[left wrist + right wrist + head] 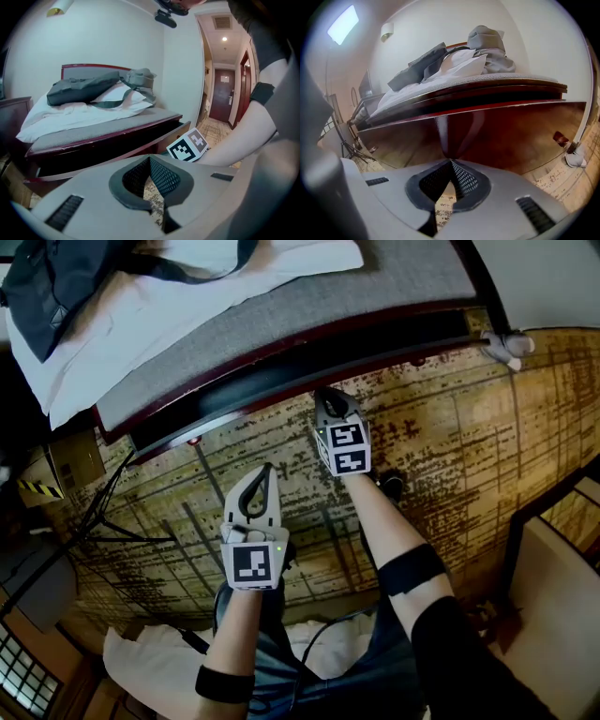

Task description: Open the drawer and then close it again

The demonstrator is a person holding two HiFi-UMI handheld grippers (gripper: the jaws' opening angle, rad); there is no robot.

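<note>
On the bed (108, 129), a white duvet (70, 115) covers the headboard end, with a grey fabric bundle (84, 89) lying across it. A white slipper (506, 345) rests on the patterned carpet (450, 446) at the bed's corner.

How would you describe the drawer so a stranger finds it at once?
Find the large bed. Beneath its grey mattress edge, a long, glossy red-brown wooden drawer stands pulled out over the patterned floor. Nothing else juts from the bed frame.

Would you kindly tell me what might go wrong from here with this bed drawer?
The right gripper, shut, has only its tips at the glossy drawer front, so it may slip. The drawer is long, and a push at one spot might skew it. The white object on the floor by its end could catch.
</note>
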